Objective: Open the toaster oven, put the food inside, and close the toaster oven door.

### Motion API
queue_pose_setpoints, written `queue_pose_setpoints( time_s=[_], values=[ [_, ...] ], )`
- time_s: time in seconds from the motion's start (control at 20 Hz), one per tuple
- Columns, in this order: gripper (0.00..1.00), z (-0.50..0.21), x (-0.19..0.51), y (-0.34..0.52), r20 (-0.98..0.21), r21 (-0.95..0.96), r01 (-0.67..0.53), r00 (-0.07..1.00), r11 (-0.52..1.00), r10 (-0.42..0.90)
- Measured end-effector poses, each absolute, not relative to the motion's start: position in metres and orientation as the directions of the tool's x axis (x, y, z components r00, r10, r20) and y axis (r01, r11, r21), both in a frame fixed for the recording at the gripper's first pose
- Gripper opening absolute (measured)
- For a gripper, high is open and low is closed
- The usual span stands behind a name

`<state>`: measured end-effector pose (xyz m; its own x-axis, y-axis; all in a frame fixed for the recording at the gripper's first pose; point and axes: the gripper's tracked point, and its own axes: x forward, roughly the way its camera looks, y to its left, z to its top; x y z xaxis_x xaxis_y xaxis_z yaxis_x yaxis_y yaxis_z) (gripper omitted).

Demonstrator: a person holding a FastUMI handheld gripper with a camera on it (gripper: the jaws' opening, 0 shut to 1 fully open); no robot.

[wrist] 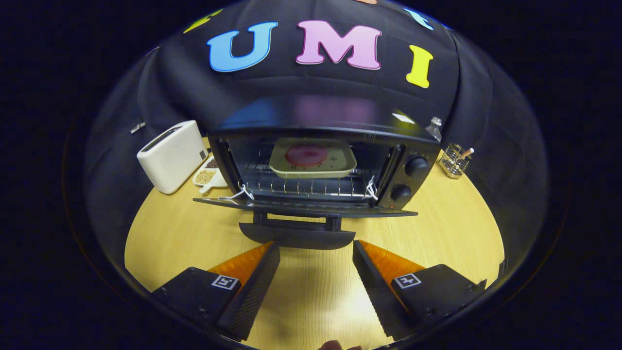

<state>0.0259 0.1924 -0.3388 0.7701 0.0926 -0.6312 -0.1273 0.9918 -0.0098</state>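
The toaster oven [320,165] stands at the far middle of the wooden bench [170,233], its door [303,206] dropped flat toward the camera, and the food [306,154], a reddish round on a pale square tray [312,158], already rests on the wire rack [301,184] inside. The claw [316,255] is spread wide and holds nothing, its fingertips level with the door handle [296,233], one at each end of it and seemingly just short of touching. What remains, by my reading, is closing the door. To do that well, the claw should come under or onto the handle bar near its middle, narrow only enough to catch it, then lift in an arc about the hinge at the oven's lower front edge rather than pushing straight in, which could shove the whole oven back on the bench. A steady finish until the door meets the frame would keep the rack and tray from rattling. Whether the tray sits fully clear of the door's swing is hard to judge from this angle. The hinge arms are partly masked by pale ties at the rack's near corners, the control knobs [417,166] on the right read only as dark rounds, and the contents of the small dish [208,176] between the white toaster [172,155] and the oven are too small to name.
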Motion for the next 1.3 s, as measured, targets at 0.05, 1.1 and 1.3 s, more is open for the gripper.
queue_pose_setpoints(
  time_s=[0.05,1.1,1.3],
  values=[
    [0.99,-0.331,0.03,0.194,-0.619,-0.004,-0.13,0.779,0.992,0.1],
    [0.99,-0.134,0.028,0.125,-0.24,0.009,-0.123,0.963,0.992,0.121],
    [0.99,-0.094,0.015,0.083,-0.181,0.003,-0.085,0.98,0.996,0.084]
  ],
)
